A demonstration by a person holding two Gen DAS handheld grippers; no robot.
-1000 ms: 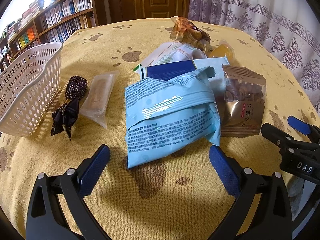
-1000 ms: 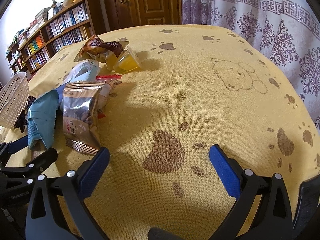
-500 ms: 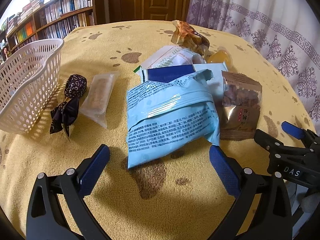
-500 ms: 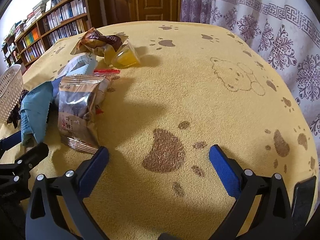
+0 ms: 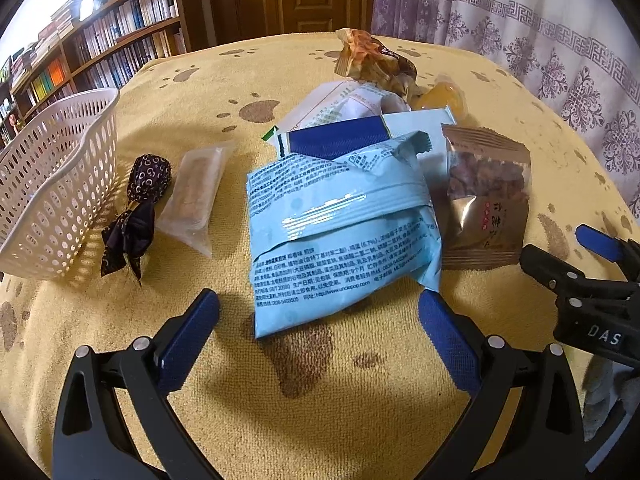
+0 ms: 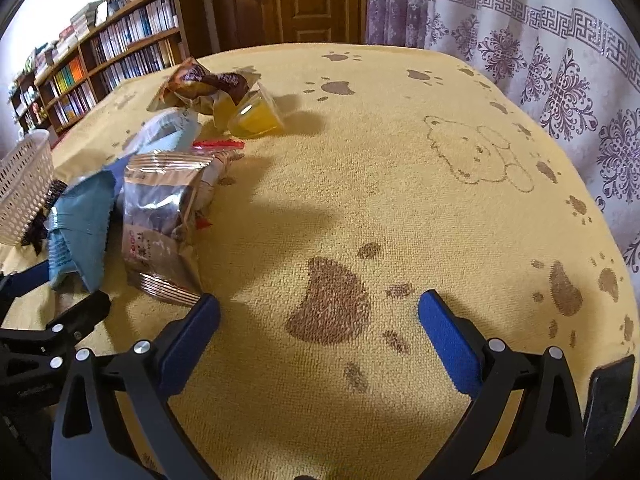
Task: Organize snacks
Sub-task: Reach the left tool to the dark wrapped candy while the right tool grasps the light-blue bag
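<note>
Both wrist views low over the yellow cloth (image 6: 400, 200), facing the door, sharing the brown packet (image 5: 486, 196).

Under us lies a yellow cloth (image 6: 400, 208) printed with brown paw marks (and a bear drawn in outline, ahead to our right). Far ahead we see a brown wooden door (image 6: 296, 0) with a round knob. Left of it we see a long bookshelf (image 5: 100, 56) packed with books, and to the right hangs a pale curtain (image 6: 540, 40) with purple patterns.
</note>
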